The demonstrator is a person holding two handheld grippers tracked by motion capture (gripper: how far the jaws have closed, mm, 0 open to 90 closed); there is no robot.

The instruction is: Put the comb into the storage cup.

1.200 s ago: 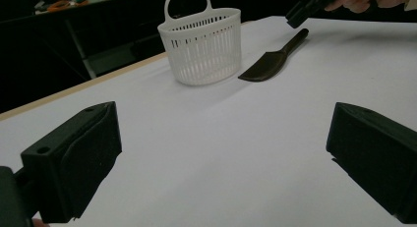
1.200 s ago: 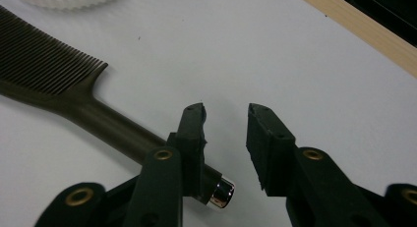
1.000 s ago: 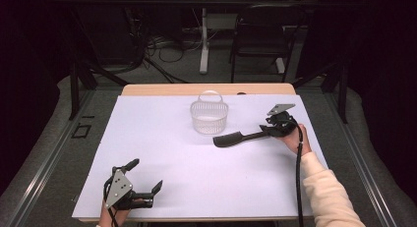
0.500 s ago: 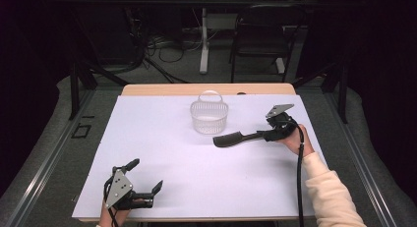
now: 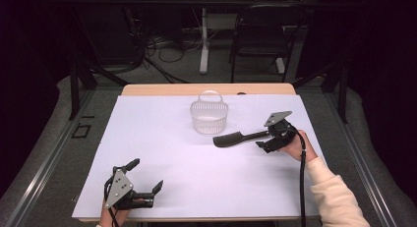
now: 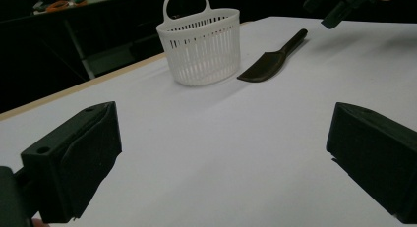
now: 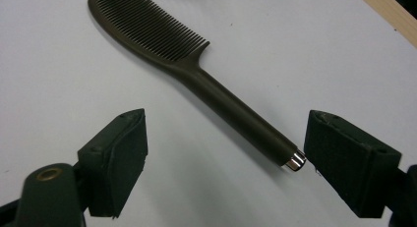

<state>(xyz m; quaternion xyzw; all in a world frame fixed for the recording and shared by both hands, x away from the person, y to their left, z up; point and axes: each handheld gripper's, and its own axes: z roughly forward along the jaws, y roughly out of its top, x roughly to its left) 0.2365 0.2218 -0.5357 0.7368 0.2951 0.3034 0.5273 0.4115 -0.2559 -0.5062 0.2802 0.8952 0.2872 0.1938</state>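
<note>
Comb (image 7: 196, 74) lies flat on the white sheet (image 5: 196, 183), just right of the basket (image 5: 209, 116). My right gripper (image 7: 223, 163) has just been opening; its jaws stand wide either side of the handle end, pads clear. My left gripper (image 6: 221, 153) rests released near the front edge.

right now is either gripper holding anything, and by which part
Nothing is held. The right gripper, its jaws just opened, stands apart from the comb handle's end. The left gripper is open over bare table.
</note>
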